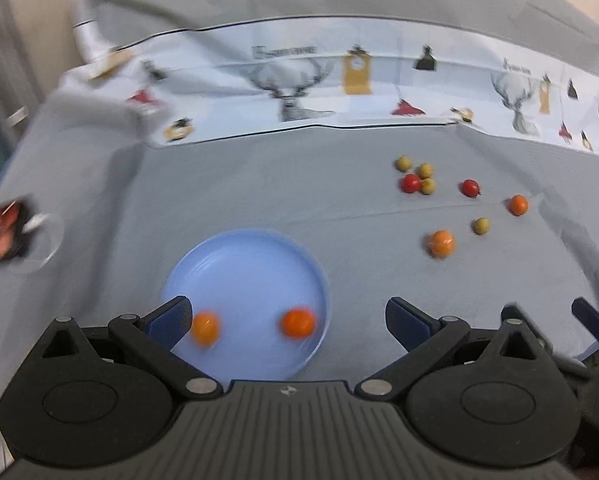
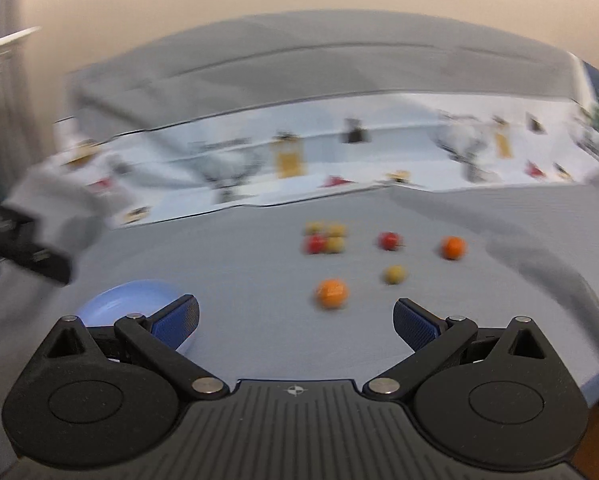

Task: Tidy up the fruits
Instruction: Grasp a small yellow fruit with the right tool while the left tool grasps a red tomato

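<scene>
A: Where is the fruit lying, taking the blue plate point(image 1: 235, 256) as the mark?

B: Two orange fruits are sitting inside it, one point(image 1: 205, 329) toward its left side and the other point(image 1: 298, 322) toward its right. Both look smeared by blur. The rest is lying on the grey cloth point(image 1: 299, 184) to the right of the plate and farther back.

A: Which pieces out there?

B: Nearest the plate, a loose orange fruit point(image 1: 441, 243). Beyond it, a small yellow-green one point(image 1: 480, 225) and another orange point(image 1: 517, 205). Farther back, a red one point(image 1: 470, 188) is sitting alone, and a cluster of three yellow-green fruits point(image 1: 424, 170) is touching a second red one point(image 1: 411, 183).

A: And the grippers?

B: The left gripper point(image 1: 287, 316) is hanging over the near part of the plate, jaws spread wide, gripping nothing; its left pad point(image 1: 170, 316) is showing just beside the left orange. The right gripper point(image 2: 295, 320) is hovering to the right of the plate, also gaping wide and empty, with the loose orange point(image 2: 331, 293) lying just beyond its fingertips. The right view is blurred.

A: Anything behind the plate?

B: A printed cloth with deer point(image 1: 295, 92) is lying along the back.
</scene>
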{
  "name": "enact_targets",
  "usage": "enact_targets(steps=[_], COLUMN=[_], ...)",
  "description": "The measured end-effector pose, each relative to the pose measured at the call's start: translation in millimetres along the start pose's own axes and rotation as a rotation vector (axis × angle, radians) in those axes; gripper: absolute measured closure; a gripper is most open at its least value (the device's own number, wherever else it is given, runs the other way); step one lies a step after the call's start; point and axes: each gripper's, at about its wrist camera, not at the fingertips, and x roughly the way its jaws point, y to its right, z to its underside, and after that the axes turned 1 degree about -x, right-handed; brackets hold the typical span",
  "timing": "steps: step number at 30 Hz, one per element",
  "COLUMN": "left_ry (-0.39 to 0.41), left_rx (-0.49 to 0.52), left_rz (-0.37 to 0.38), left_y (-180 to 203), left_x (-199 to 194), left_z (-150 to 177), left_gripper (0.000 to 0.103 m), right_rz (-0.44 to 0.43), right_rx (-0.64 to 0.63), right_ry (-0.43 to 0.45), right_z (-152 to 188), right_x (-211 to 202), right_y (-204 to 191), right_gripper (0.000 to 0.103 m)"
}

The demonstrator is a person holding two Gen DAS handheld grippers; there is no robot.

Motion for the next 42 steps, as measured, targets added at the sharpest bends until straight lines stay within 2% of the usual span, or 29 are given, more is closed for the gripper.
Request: enact_targets(steps=[5,9,13,16,21,23,28,30,32,33,34,36,38,42], left_ry=[-0.04,-0.097,-0.159,-0.205,-0.214,-0.217,-0.186,-0.181,-0.195,-0.196,-0.198,-0.192,-0.179,-0.149], left_rx=[0.087,0.146,0.2,0.225,0.26,0.284,0.327,0.326,0.318,0.31,0.31,0.29,0.286,0.275], left_rz=[0.03,0.062,0.066,0.069,0.073,0.078,0.091,0.112,0.144,0.153,0.152,0.153,0.156,0.171], left_y=[46.9,83.2,114.1,131.1,152.0,160.2,173.8,175.5,174.1,173.3,173.9,171.1,168.8,164.2], left_x=[82.6,162.3,237.5,281.9,323.0,332.5,339.7,338.8,336.0,331.6,327.5,323.4,318.2,300.8], left_z=[-57.6,-96.3,-118.2,-128.5,-141.2,-144.3,-154.7,-155.7,-154.5,-154.4,-153.9,-155.4,-155.1,-153.5], left_gripper=[0.0,0.0,0.0,0.0,0.0,0.0,0.001,0.005,0.037,0.049,0.071,0.071,0.071,0.071], right_rz=[0.139,0.217,0.195,0.195,0.22,0.211,0.206,0.207,0.197,0.18,0.161,0.139,0.139,0.192], right_rx=[0.073,0.107,0.122,0.115,0.013,0.01,0.015,0.011,0.007,-0.005,-0.03,-0.057,-0.013,0.046], right_ry=[-0.021,-0.064,-0.143,-0.192,-0.203,-0.188,-0.182,-0.186,-0.186,-0.178,-0.158,-0.152,-0.145,-0.094], right_z=[-10.1,-7.0,-0.1,5.8,6.9,5.7,4.8,4.6,4.5,3.9,3.3,2.2,-0.2,-4.6], right_x=[87.7,164.4,220.7,244.2,270.0,273.0,272.9,272.1,269.1,267.1,263.6,262.2,261.1,257.5], right_y=[52.7,89.2,111.8,117.0,116.5,117.9,120.2,119.8,118.0,115.1,111.0,106.6,112.0,124.3], right_gripper=[0.001,0.001,0.001,0.001,0.001,0.001,0.001,0.001,0.012,0.038,0.074,0.075,0.075,0.075])
